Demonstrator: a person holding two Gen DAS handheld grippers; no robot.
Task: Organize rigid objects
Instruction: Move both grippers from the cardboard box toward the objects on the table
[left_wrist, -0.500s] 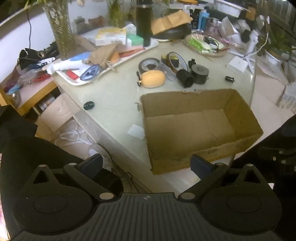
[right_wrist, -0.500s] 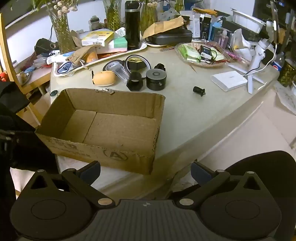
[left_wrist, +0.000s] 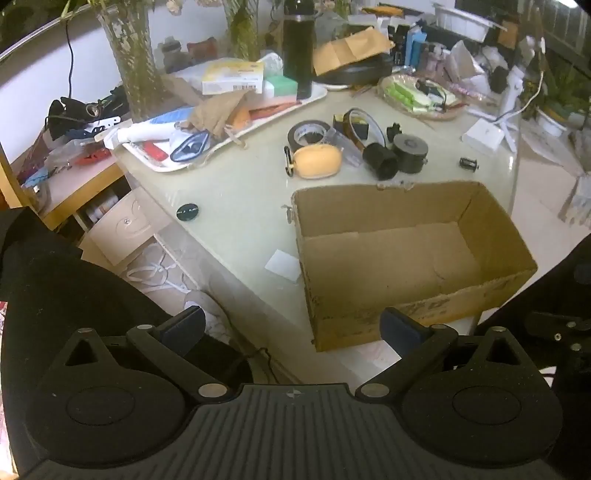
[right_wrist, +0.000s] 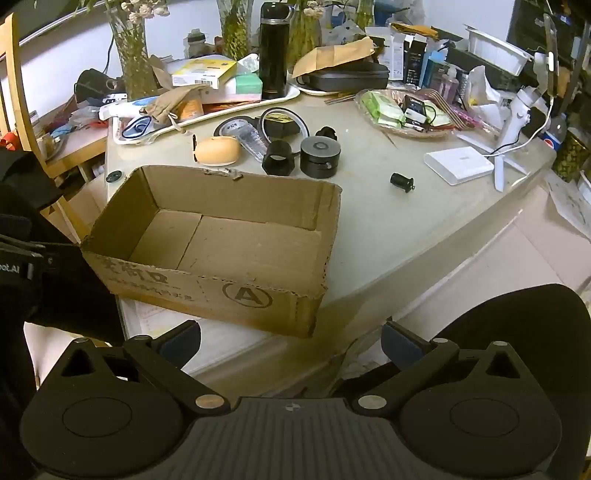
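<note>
An empty cardboard box (left_wrist: 406, 254) (right_wrist: 236, 236) stands at the table's near edge. Behind it lie an orange case (left_wrist: 319, 161) (right_wrist: 218, 150), a black tape roll (left_wrist: 308, 133) (right_wrist: 231, 127), a black hexagonal cap (left_wrist: 380, 160) (right_wrist: 279, 158), a black round puck (left_wrist: 410, 152) (right_wrist: 319, 157) and a small black adapter (left_wrist: 469, 163) (right_wrist: 402, 181). A black disc (left_wrist: 188, 212) (right_wrist: 113, 176) lies left of the box. My left gripper (left_wrist: 293, 328) and right gripper (right_wrist: 291, 338) hang open and empty, off the table's near edge.
A white tray (left_wrist: 173, 164) of clutter, vases and a black flask (right_wrist: 273, 62) fill the back. A wicker basket (right_wrist: 413, 110), a white box (right_wrist: 458, 164) and a phone gimbal (right_wrist: 513, 114) sit at right. The glass tabletop (right_wrist: 384, 229) ends near the box.
Both views have shifted slightly, with the box sitting a touch lower in the left wrist view. Nothing on the table has moved and both grippers stay open.
</note>
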